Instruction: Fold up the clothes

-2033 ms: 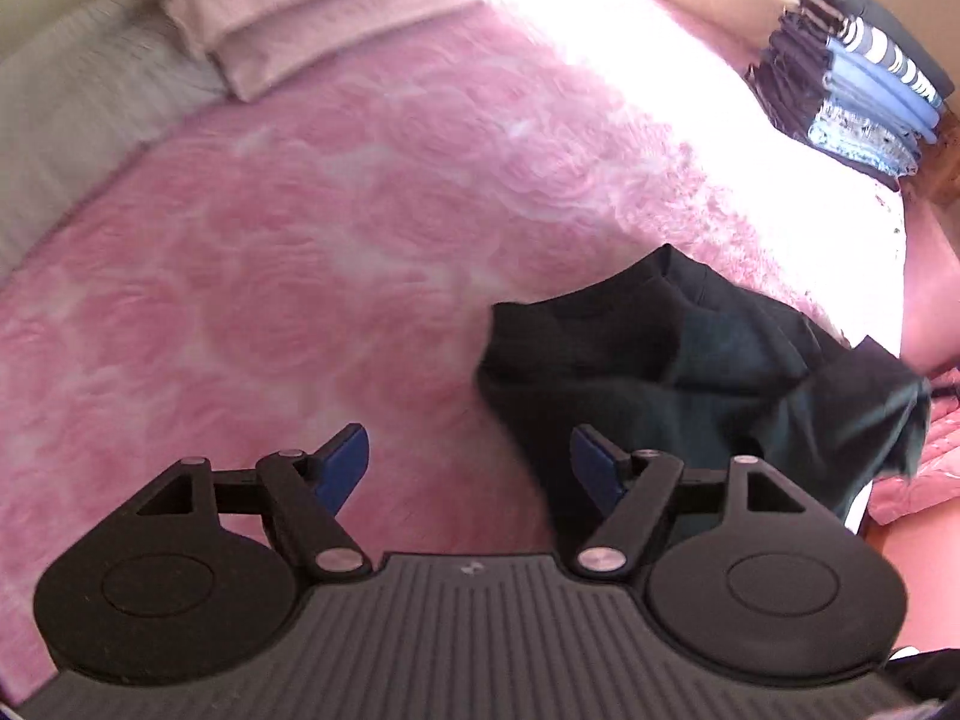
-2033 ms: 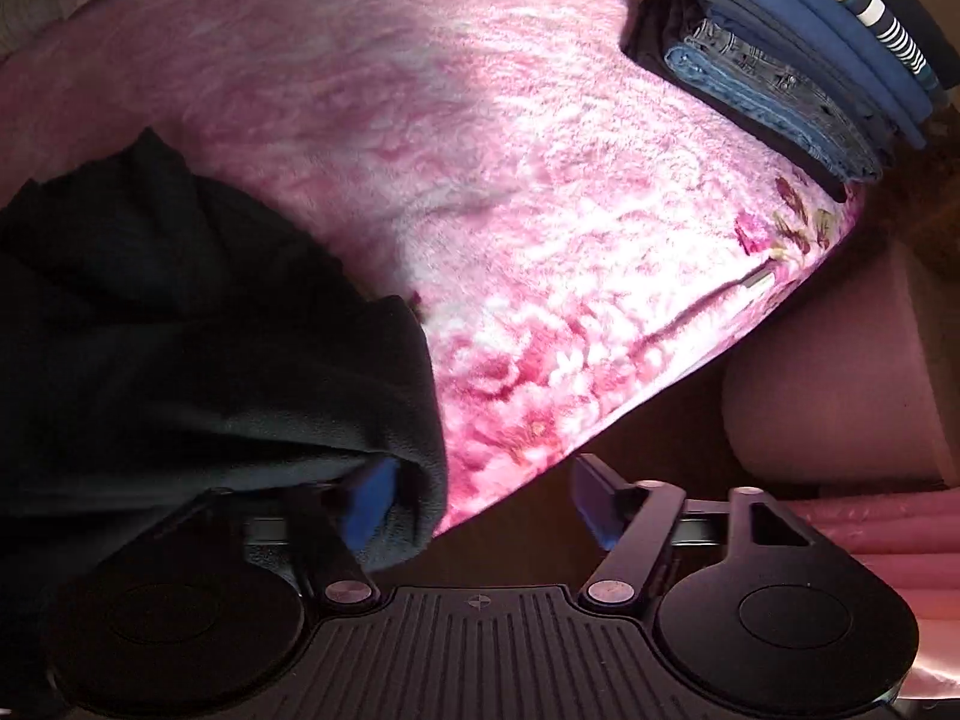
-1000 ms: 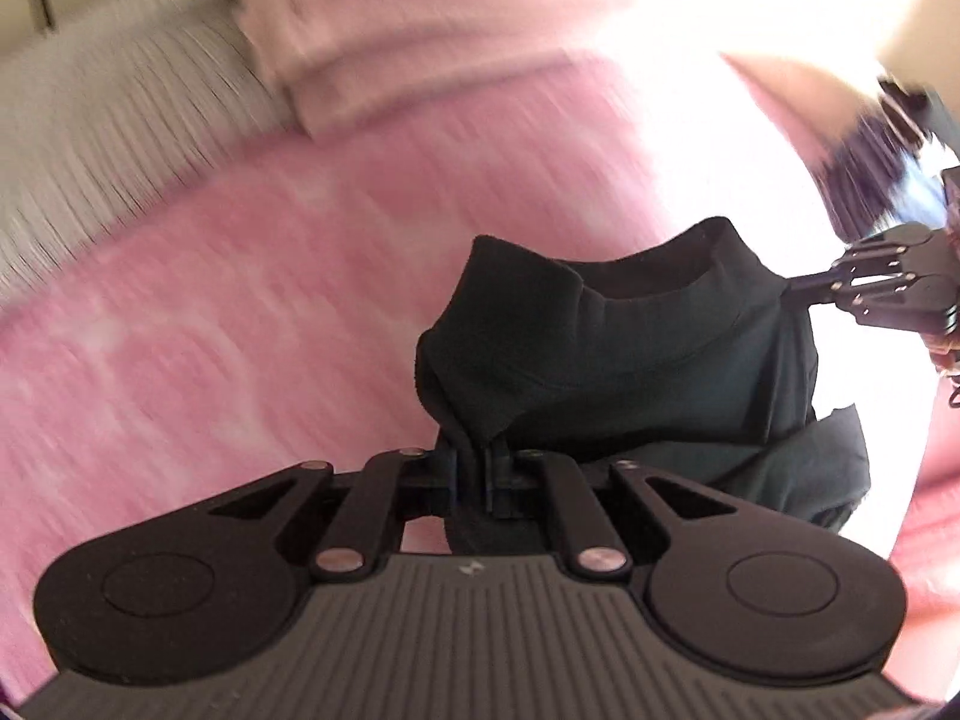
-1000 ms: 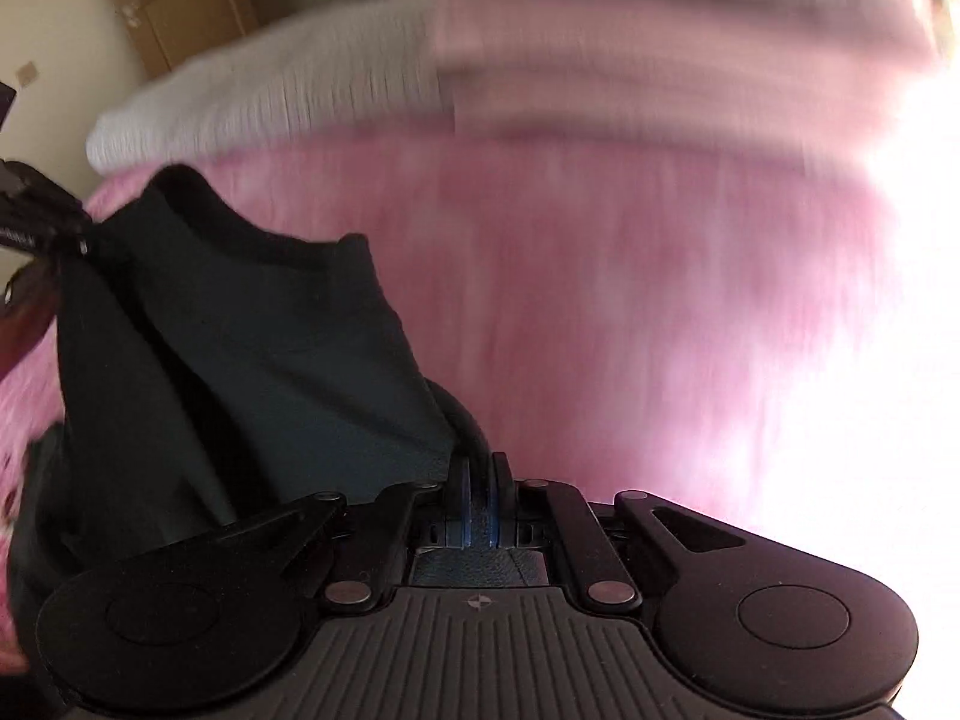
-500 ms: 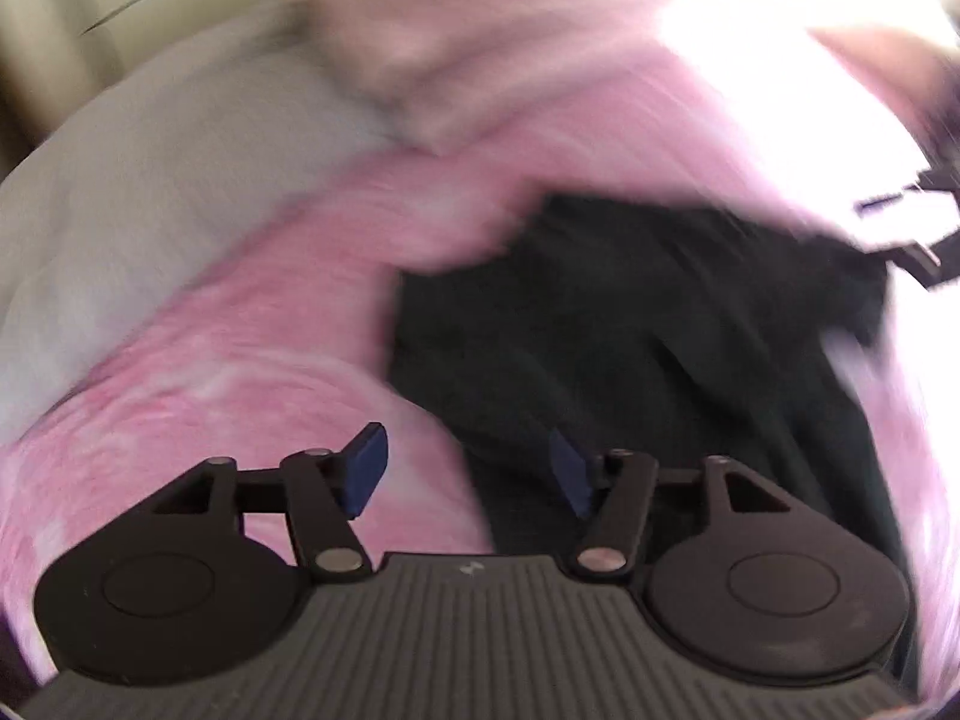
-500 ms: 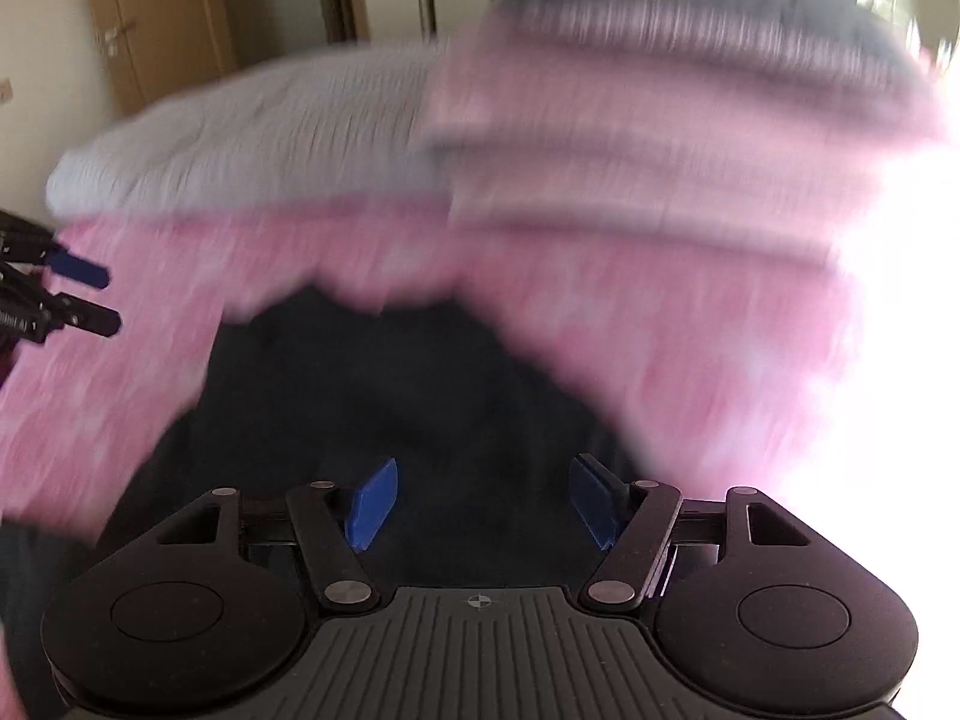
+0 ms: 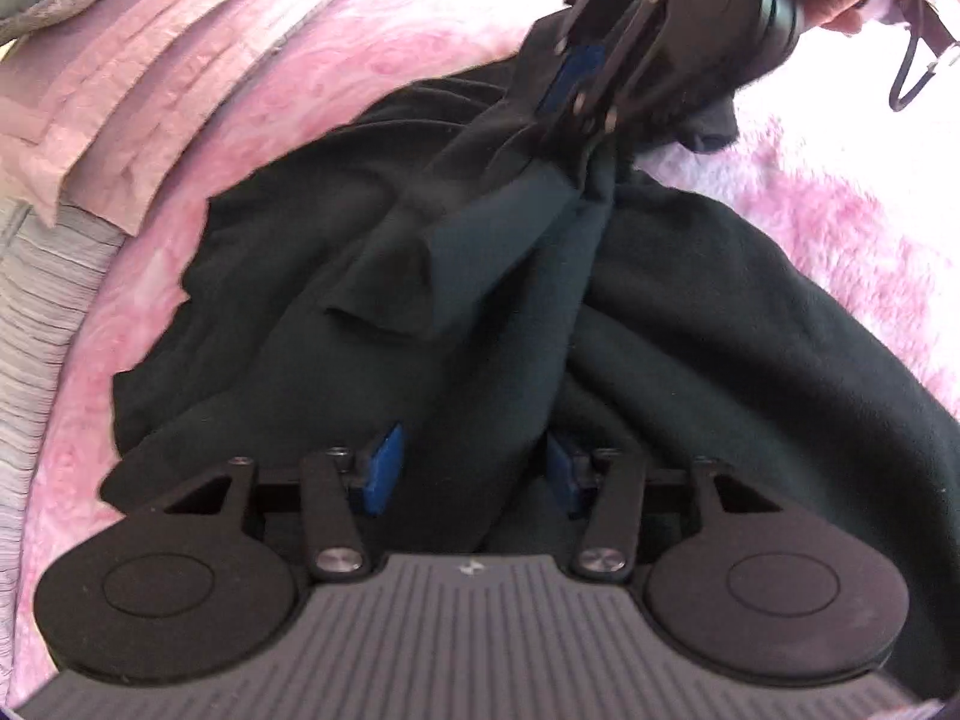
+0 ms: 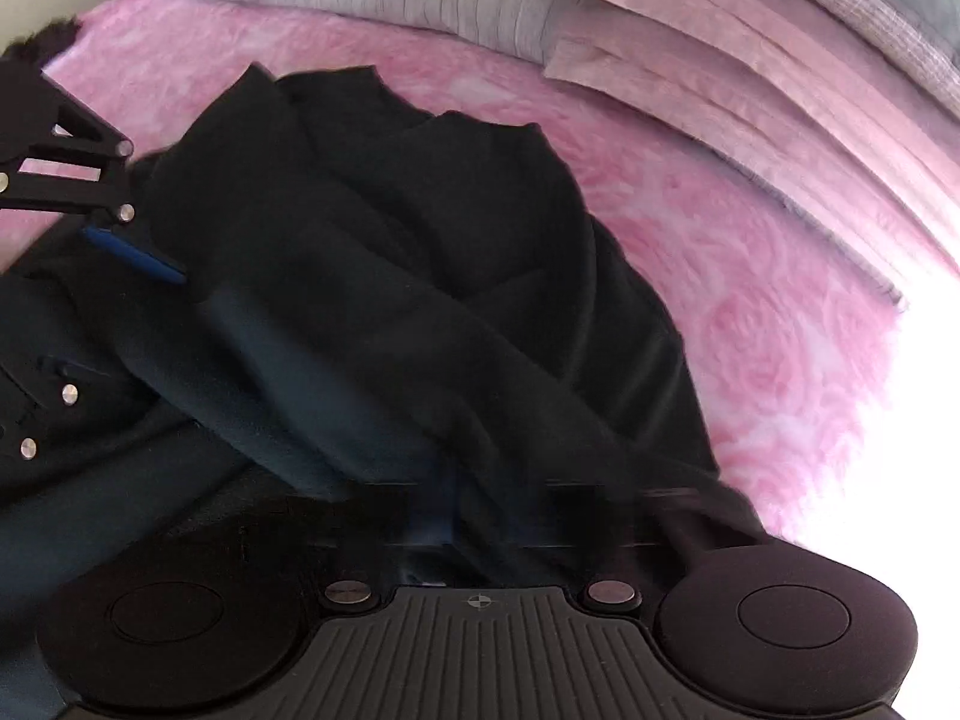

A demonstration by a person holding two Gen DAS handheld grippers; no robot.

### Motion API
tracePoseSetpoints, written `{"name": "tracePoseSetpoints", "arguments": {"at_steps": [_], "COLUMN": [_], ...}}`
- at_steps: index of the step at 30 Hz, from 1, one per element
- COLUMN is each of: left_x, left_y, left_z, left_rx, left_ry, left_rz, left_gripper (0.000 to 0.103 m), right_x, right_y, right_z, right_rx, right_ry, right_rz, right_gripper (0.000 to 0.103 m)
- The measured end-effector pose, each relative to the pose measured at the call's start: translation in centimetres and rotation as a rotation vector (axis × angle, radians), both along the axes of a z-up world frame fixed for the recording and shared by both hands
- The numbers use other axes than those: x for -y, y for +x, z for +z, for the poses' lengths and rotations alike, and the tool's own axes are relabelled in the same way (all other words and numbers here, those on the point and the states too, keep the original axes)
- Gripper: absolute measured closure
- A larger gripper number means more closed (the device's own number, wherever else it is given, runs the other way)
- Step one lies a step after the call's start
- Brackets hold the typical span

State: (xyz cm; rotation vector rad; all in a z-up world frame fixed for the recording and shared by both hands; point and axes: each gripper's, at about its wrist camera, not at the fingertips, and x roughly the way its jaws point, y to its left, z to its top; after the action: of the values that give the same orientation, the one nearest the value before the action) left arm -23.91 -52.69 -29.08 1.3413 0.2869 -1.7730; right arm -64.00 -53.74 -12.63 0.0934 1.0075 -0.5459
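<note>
Both tongs just closing: right tongs (image 7: 570,102) pinching the dark garment (image 7: 690,312), left tongs (image 7: 471,471) half-spread astride a fold. Garment now dropped mid-bed (image 7: 840,210), bunched; needs flattening first.

Bare pink blanket (image 7: 150,324) left of the bunched black garment (image 7: 690,324); stacked bedding (image 7: 120,96) blocks beyond.

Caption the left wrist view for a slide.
Left gripper and right gripper, jaws just closing on dark garment over pink blanket.
</note>
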Motion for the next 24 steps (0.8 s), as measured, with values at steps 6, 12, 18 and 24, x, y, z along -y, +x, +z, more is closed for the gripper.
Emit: {"name": "tracePoseSetpoints", "arguments": {"at_steps": [6, 12, 18, 24], "left_x": [1.0, 1.9, 2.1, -0.2], "left_y": [-1.8, -7.3, -6.8, -2.2], "left_z": [2.5, 1.3, 1.5, 3.3], "left_rx": [-0.016, -0.001, -0.008, 0.033], "left_ry": [-0.053, -0.061, -0.067, -0.077], "left_rz": [-0.021, -0.143, -0.100, -0.001], "left_gripper": [0.053, 0.049, 0.049, 0.045], "right_x": [-0.2, -0.9, -4.2, -8.9], "right_y": [-15.2, -30.9, -27.4, -16.3], "right_z": [9.3, 11.8, 9.9, 7.8], "right_rx": [0.274, 0.300, 0.240, 0.214], "right_ry": [-0.081, -0.121, -0.074, -0.063], "right_rz": [-0.417, -0.842, -0.532, 0.029], "right_gripper": [0.103, 0.103, 0.045, 0.035]}}
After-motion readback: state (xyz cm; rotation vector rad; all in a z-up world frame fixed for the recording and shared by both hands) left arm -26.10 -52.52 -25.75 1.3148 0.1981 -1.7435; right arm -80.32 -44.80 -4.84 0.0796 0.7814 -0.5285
